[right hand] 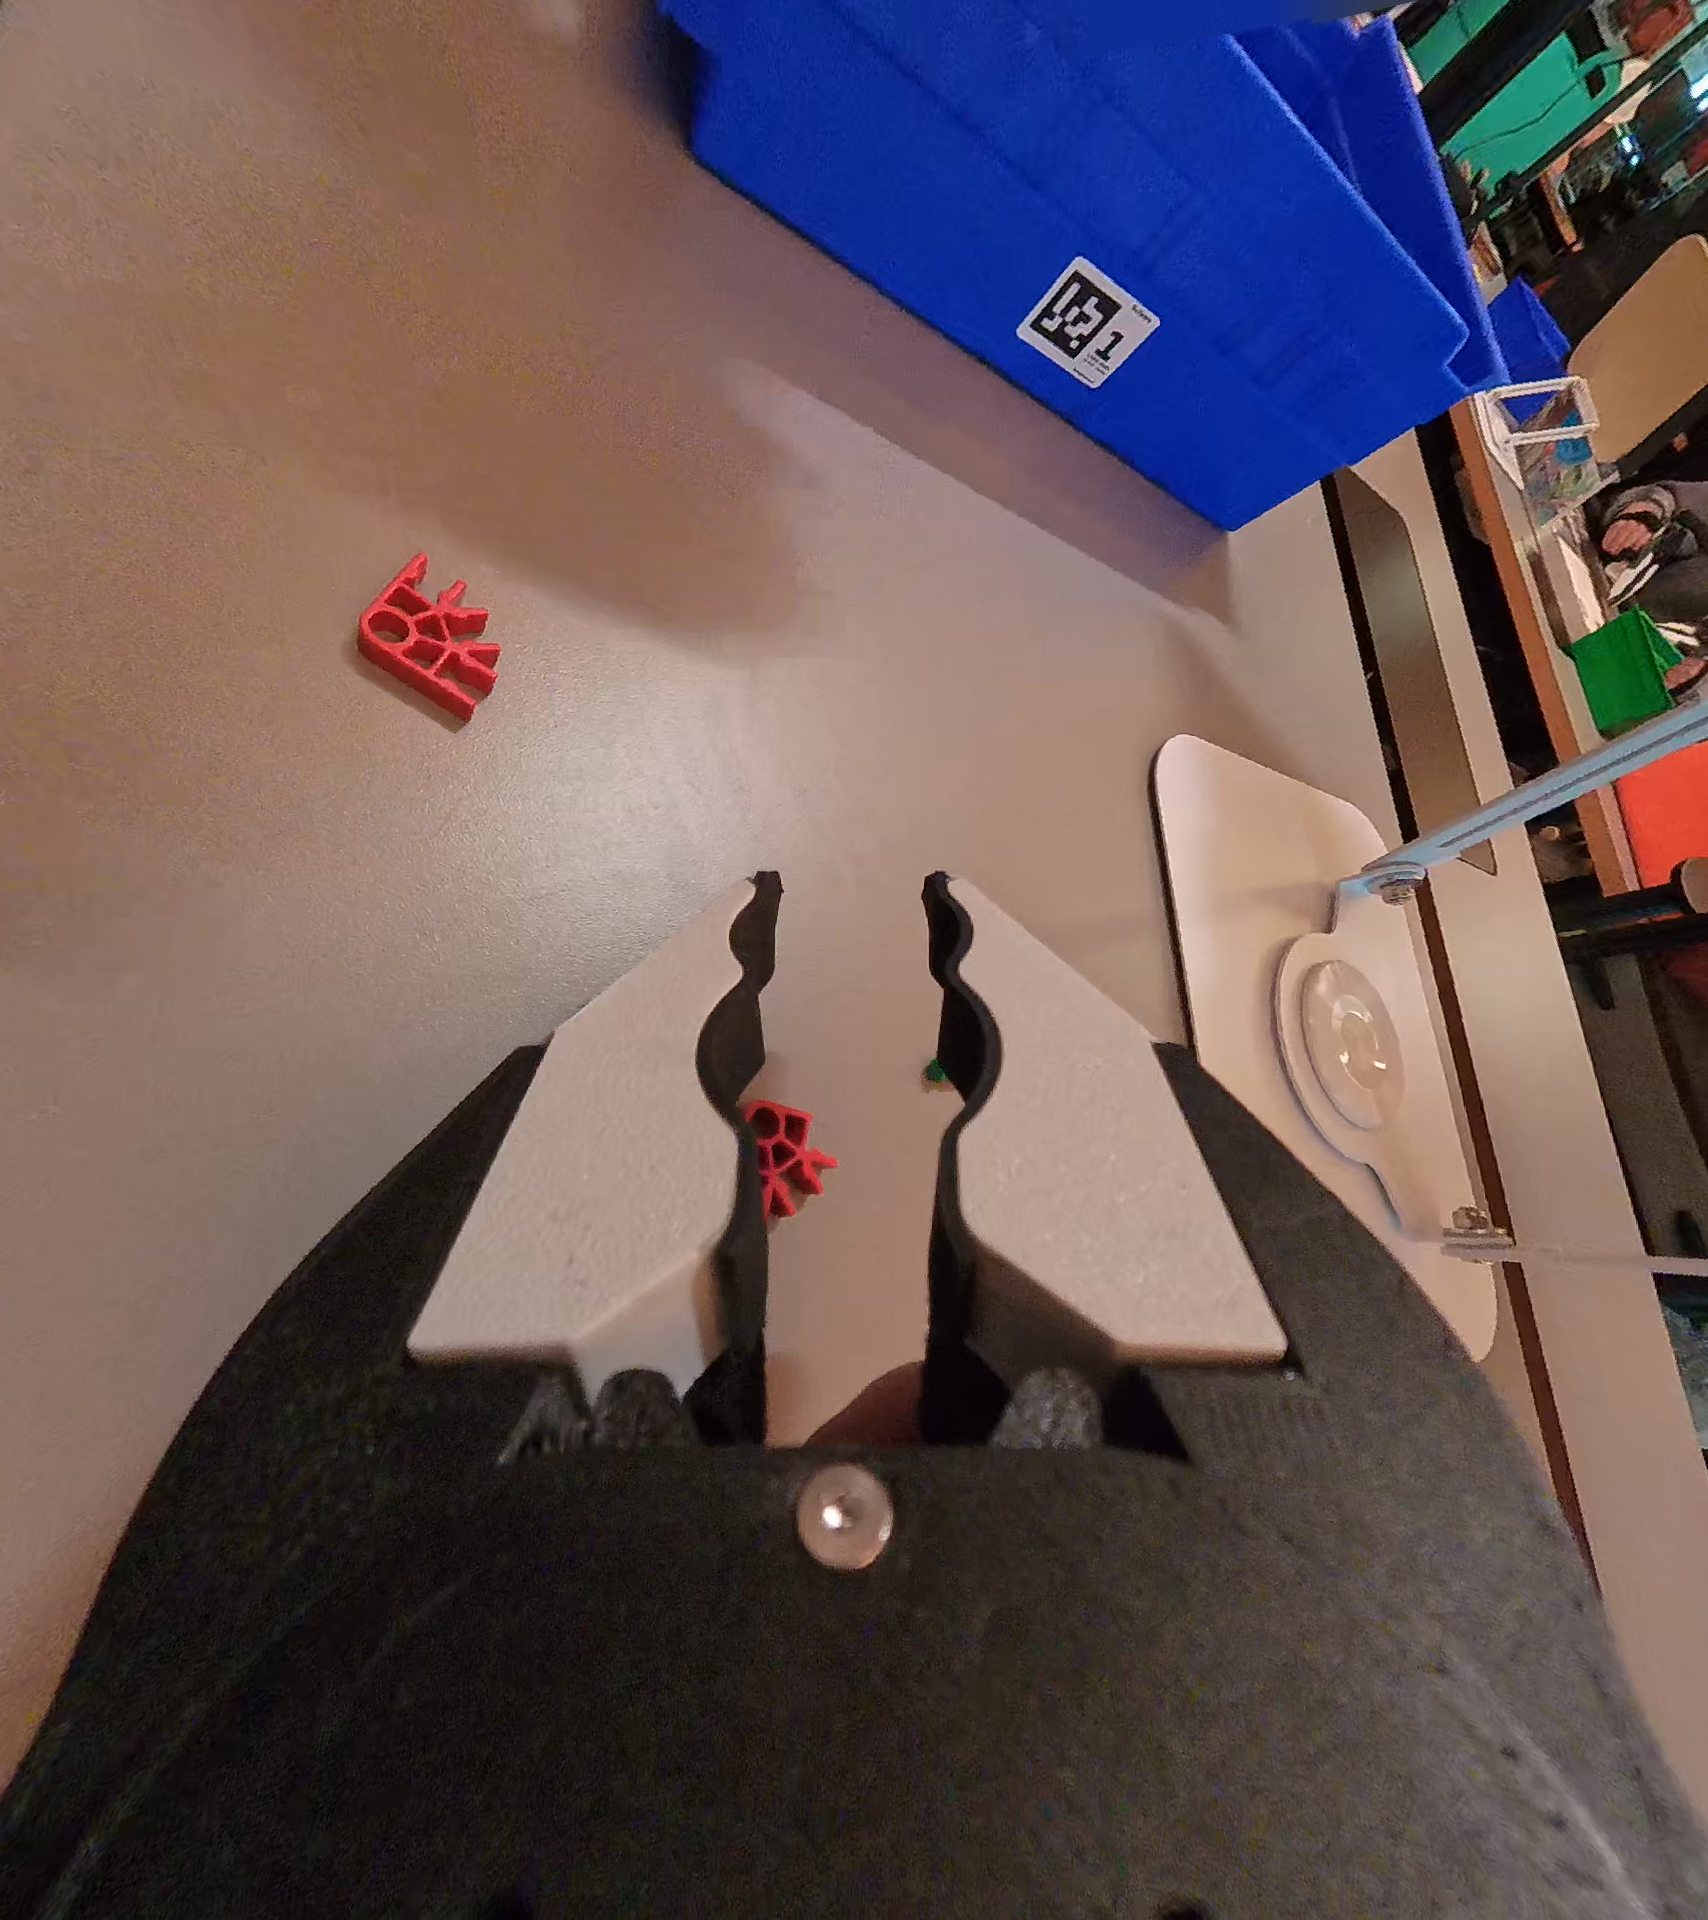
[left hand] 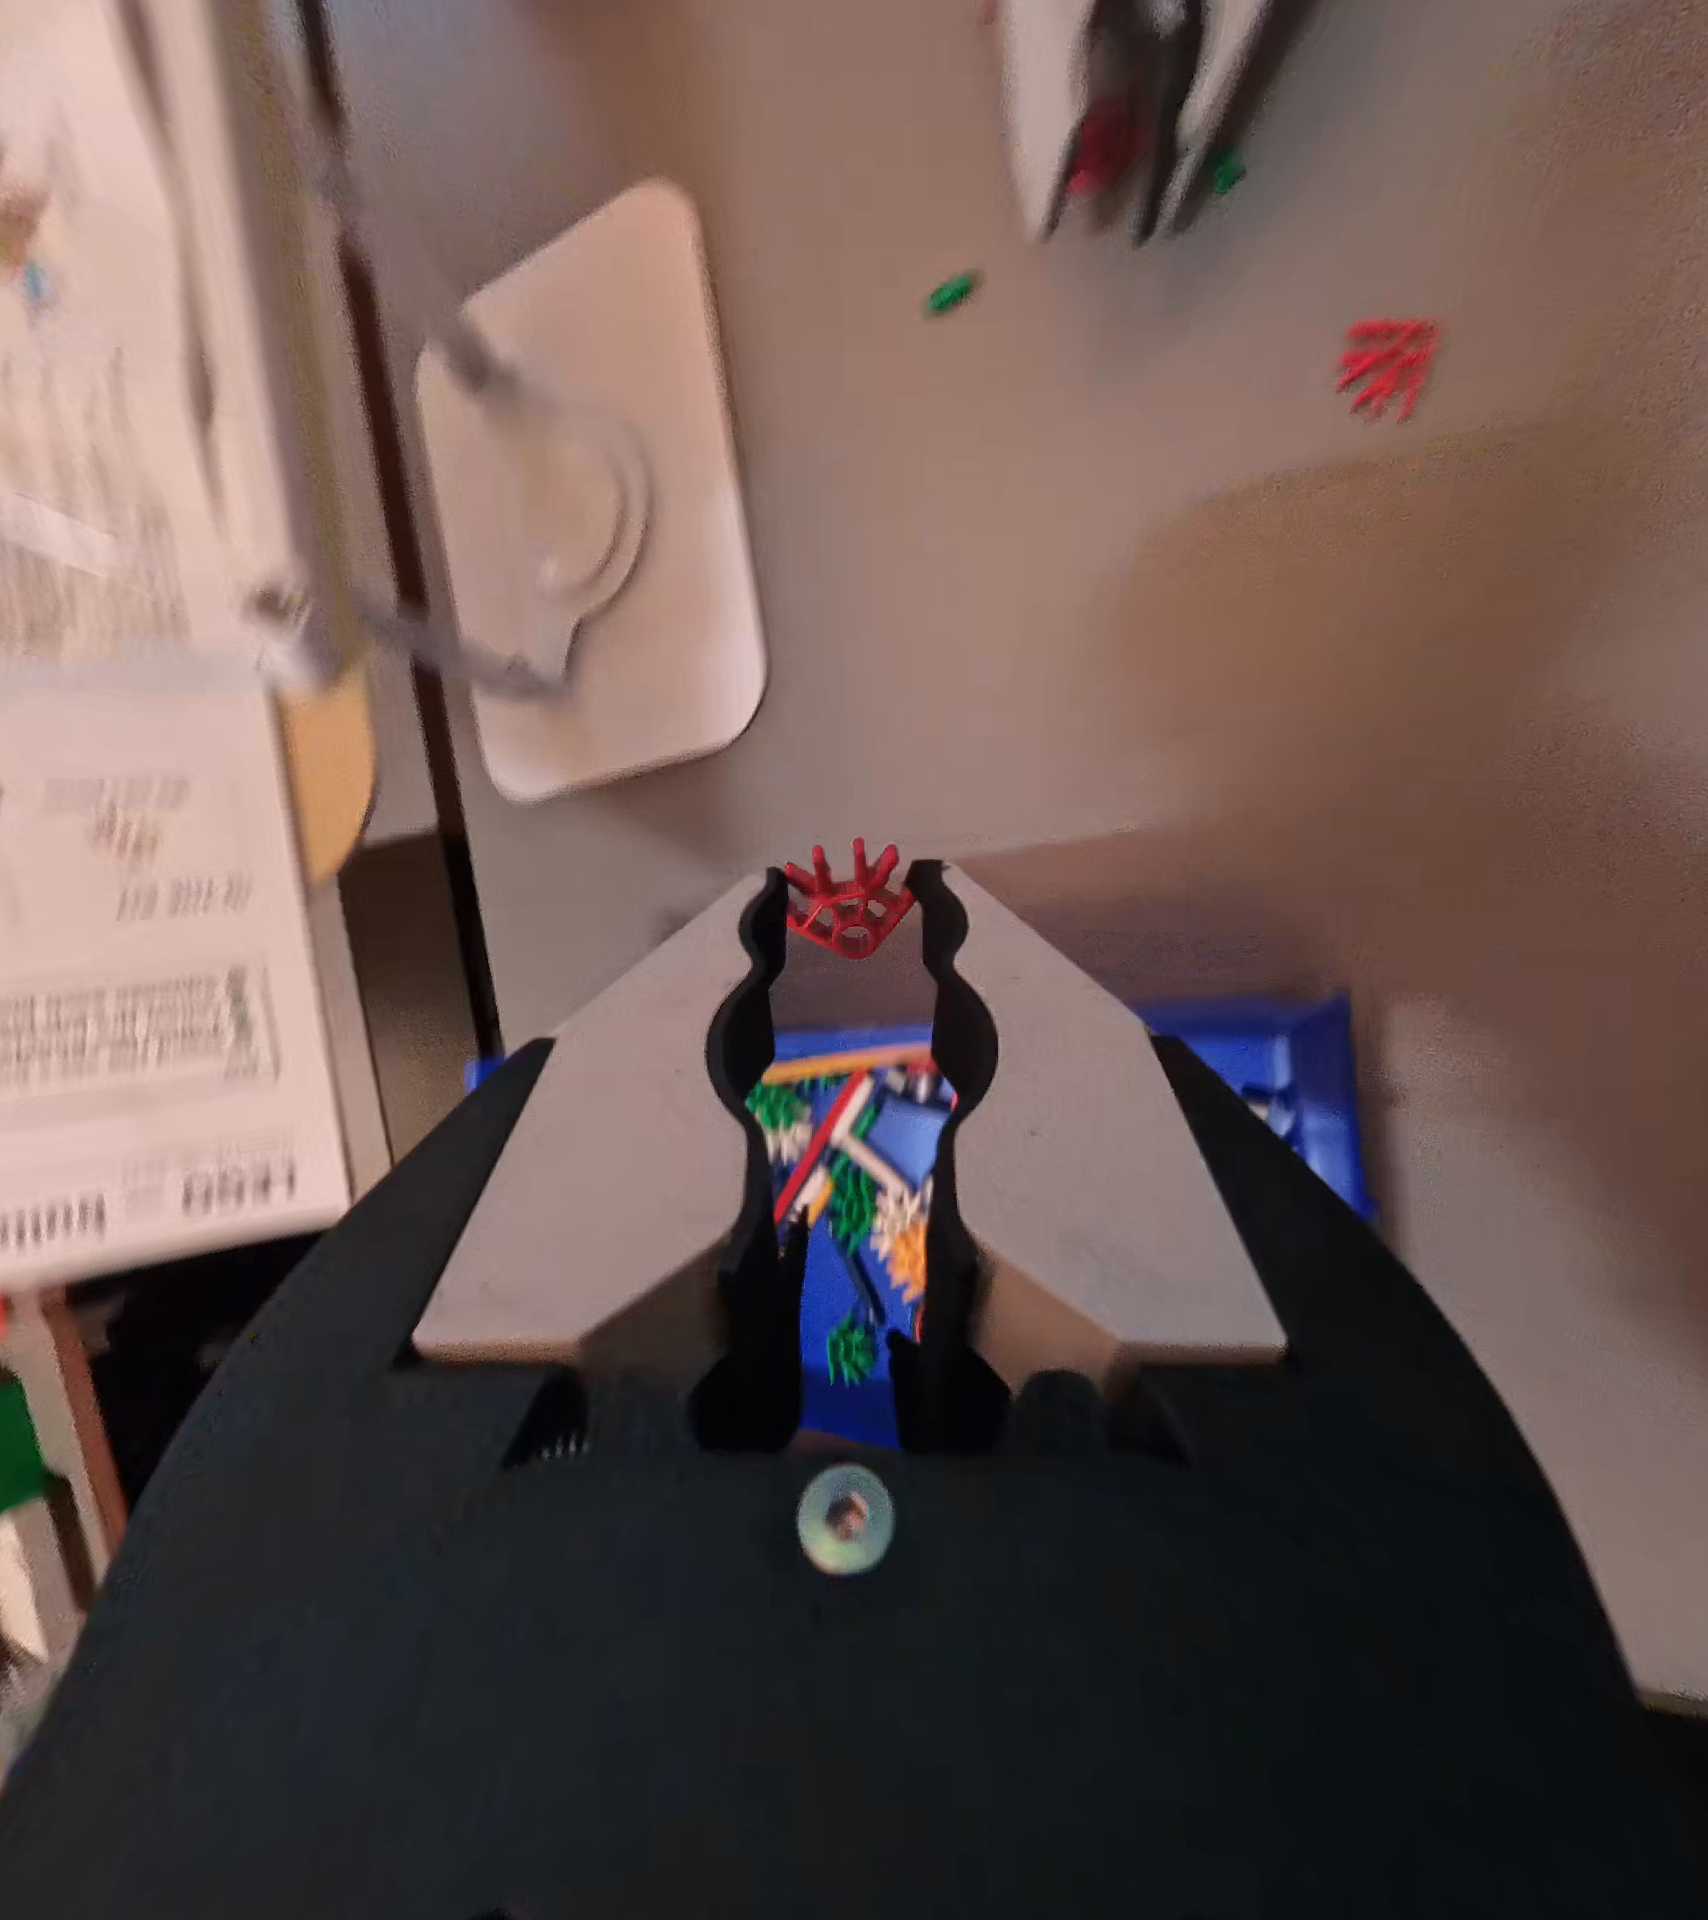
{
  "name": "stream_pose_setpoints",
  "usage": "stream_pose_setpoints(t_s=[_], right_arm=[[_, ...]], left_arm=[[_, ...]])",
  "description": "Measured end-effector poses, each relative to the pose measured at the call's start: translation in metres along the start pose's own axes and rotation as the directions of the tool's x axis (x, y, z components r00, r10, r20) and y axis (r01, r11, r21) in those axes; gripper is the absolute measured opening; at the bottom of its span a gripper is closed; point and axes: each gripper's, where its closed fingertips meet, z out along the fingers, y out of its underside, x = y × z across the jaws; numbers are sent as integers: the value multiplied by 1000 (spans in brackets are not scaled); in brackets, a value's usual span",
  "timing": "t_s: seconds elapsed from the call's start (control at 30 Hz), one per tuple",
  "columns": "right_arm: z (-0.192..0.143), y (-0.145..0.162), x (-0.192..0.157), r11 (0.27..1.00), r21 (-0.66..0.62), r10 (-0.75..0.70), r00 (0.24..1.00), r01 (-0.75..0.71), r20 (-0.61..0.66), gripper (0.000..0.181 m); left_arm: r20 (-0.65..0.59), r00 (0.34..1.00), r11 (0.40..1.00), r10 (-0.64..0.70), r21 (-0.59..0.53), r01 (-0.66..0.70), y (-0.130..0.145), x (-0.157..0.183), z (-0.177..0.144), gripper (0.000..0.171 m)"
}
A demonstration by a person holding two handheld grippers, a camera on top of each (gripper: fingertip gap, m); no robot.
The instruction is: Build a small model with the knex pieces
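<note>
Your left gripper (left hand: 850, 883) pinches a connector (left hand: 848, 906) at its tips, above the table (left hand: 933, 520). The bin (left hand: 1317, 1101) of parts sits below and behind those tips. Beyond the connector, a plate (left hand: 590, 488) lies left, and a loose connector (left hand: 1386, 366) lies far right. Your right gripper (right hand: 850, 894) hangs over the table with its tips apart. A third connector (right hand: 788, 1155) lies between its fingers, against the left one. Another piece (right hand: 426, 639) lies left of the gripper.
</note>
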Motion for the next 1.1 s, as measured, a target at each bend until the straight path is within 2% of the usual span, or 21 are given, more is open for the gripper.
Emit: stream_pose_setpoints(t_s=[0.07,0.2,0.27,0.4,0.5,0.67,0.9,1.1], right_arm=[[1,1,-1,1000,-4,-3,1000,3,4,27],[-2,1,-2,1000,-2,-9,1000,9,6,27],[-3,0,-2,1000,2,-8,1000,8,8,27],[-5,0,-2,1000,8,-14,1000,13,14,27],[-5,0,-3,1000,11,-14,1000,14,20,27],[-6,1,-1,1000,12,-8,1000,8,12,27],[-4,7,4,1000,0,6,1000,-6,-6,26],[-2,11,4,1000,-11,13,1000,-13,-8,26]], left_arm=[[-69,994,996,86,6,-85,-32,26,22,24],[-242,953,982,183,1,-189,-64,86,75,24],[-305,925,971,228,-3,-240,-67,111,98,24],[-396,887,967,237,4,-257,-69,148,127,24],[-400,887,970,230,21,-242,-73,156,134,29],[-311,932,983,185,63,-175,-81,133,127,50],[-146,986,984,81,166,-56,-81,77,69,44],[34,997,983,-69,172,63,-34,16,13,42]])
